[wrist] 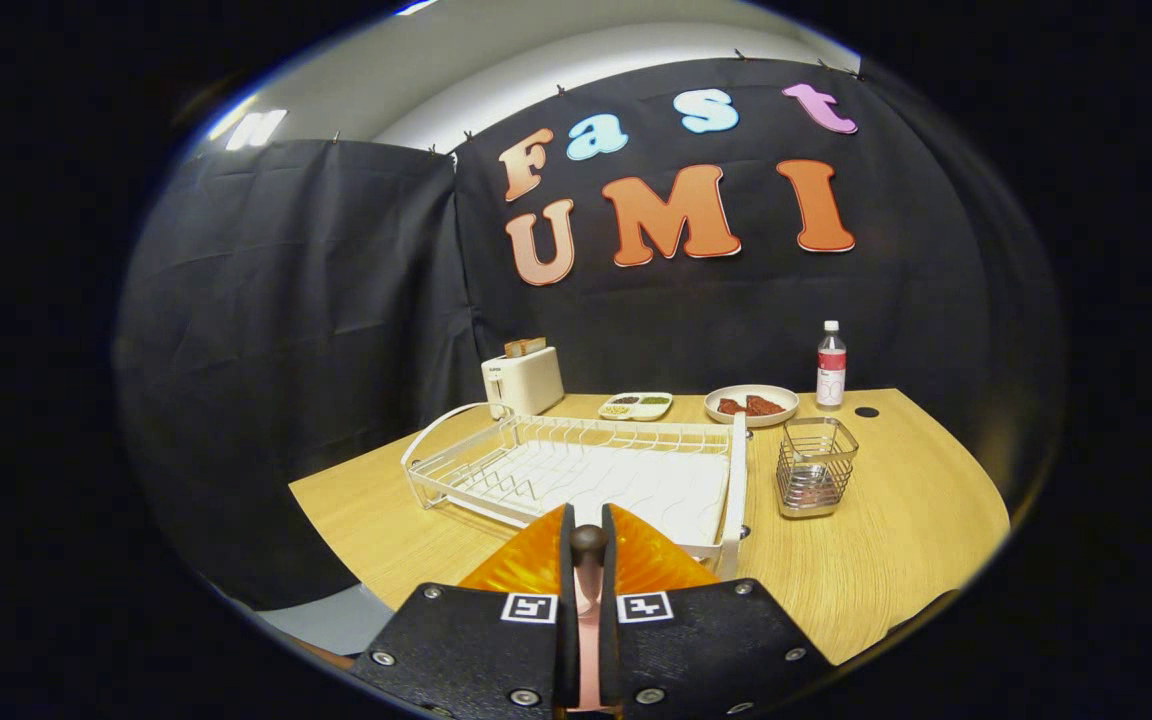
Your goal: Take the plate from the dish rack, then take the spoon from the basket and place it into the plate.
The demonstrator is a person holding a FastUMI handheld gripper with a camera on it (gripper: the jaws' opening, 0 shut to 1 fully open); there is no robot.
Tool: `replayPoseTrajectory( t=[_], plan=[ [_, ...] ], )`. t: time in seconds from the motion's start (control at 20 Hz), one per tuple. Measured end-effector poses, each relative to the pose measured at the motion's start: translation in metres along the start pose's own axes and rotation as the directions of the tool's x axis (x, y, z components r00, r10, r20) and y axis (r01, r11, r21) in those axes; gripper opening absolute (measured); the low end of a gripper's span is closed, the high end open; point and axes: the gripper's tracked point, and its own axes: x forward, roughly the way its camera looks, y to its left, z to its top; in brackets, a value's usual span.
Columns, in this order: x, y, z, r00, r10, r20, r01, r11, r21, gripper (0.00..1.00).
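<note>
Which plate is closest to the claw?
The orange plate, right under the claw, which is shut on a spoon. The white plate and divided dish sit far back.

The spoon (588, 560) is sitting between the gripper (588, 535) fingers, over the plate (636, 565); dish rack (576, 470) lying beyond, basket (814, 465) standing right of it

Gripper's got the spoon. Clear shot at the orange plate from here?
Probably yes. The gripper is shut on the spoon, and the orange plate sits right beneath and just ahead of the fingers, in front of the dish rack, with nothing between them.
</note>
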Motion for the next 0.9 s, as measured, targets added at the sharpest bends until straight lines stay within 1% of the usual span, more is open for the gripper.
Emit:
replayPoseTrajectory(
  t=[0.25,0.4,0.55,0.65,0.75,0.8,0.85,0.9],
  plan=[
    [-0.014,-0.008,-0.013,1.000,0.024,0.000,-0.024,0.999,0.032,0.08],
    [-0.020,-0.011,-0.033,0.999,0.034,-0.041,-0.030,0.996,0.086,0.11],
    [-0.022,-0.014,-0.048,0.997,0.029,-0.069,-0.022,0.995,0.100,0.11],
    [-0.021,-0.017,-0.053,0.996,0.013,-0.086,-0.006,0.997,0.077,0.14],
    [-0.020,-0.019,-0.050,0.997,-0.004,-0.076,0.007,0.999,0.048,0.19],
    [-0.020,-0.018,-0.046,0.998,-0.003,-0.065,0.006,0.999,0.043,0.24],
    [-0.020,-0.017,-0.041,0.999,-0.004,-0.052,0.006,0.999,0.039,0.26],
    [-0.020,-0.018,-0.034,0.999,-0.013,-0.037,0.015,0.999,0.033,0.31]
  ],
)
